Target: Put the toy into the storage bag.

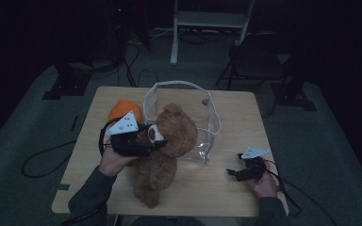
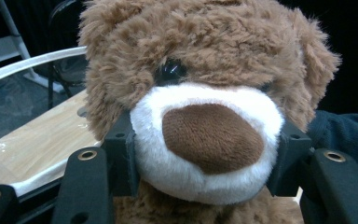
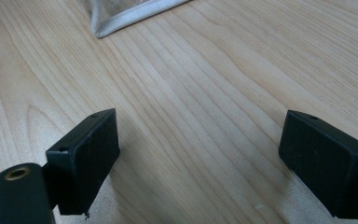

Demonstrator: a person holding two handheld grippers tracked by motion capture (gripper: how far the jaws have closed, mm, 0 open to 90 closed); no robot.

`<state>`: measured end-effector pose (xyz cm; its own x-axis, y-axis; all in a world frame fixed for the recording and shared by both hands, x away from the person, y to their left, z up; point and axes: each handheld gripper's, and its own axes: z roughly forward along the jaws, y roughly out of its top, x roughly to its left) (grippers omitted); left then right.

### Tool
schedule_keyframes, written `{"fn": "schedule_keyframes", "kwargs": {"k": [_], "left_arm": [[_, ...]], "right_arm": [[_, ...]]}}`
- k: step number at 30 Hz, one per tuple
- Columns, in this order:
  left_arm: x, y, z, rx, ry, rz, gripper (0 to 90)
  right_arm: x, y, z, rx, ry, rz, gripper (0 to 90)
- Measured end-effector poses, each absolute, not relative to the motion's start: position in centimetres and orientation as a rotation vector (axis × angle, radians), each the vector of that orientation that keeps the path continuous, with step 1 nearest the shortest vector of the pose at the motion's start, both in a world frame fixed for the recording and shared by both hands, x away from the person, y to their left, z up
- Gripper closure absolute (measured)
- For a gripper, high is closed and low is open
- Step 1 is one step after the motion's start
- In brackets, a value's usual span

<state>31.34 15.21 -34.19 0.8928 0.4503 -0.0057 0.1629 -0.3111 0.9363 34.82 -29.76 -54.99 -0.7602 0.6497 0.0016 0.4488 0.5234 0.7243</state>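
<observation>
My left tongs [image 1: 156,142] are clamped on the white muzzle of the teddy bear [image 1: 162,150], one pad on each side of the snout (in the left gripper view the plush bulges out between the jaws, so this is a real grip and not just a straddle). The bear sits on the table [image 1: 235,117] near the middle, just in front of the clear plastic bag [image 1: 207,110], whose white-trimmed mouth stands open and upward right behind its head. Its head is touching or nearly touching the bag's near wall; I cannot tell which.

The bear's long axis runs from its feet, close to my edge of the table, up and away to its head, leaning toward the bag. Its face is turned to my left, straight into the left tongs, so I hold it from the side, across that axis. The bag's mouth lies beyond and slightly right of the head, so I judge the coming move to be a lift up and over the near rim.

My right tongs [image 1: 239,171] rest on the table to the right with the jaws spread wide and nothing between them, just bare wood, with a corner of the bag ahead. The left hand is the one on the bear; the right is nearer the bag's right corner and could steady it.

An orange plush thing [image 1: 122,109] lies behind my left hand.
</observation>
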Motion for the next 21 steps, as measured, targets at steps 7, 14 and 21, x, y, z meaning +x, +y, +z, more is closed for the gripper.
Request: {"fn": "schedule_keyframes", "kwargs": {"k": [7,14,21], "left_arm": [[31.1,15.6,-33.6,1.873,0.457,0.322,41.4],[31.0,15.9,-33.0,1.863,0.459,0.339,41.4],[31.1,16.3,-32.5,1.852,0.461,0.351,41.4]], "right_arm": [[34.8,-29.8,-55.0,0.922,2.497,1.071,11.4],[34.8,-29.8,-55.0,0.923,2.497,1.072,11.4],[34.8,-29.8,-55.0,0.923,2.497,1.071,11.4]]}}
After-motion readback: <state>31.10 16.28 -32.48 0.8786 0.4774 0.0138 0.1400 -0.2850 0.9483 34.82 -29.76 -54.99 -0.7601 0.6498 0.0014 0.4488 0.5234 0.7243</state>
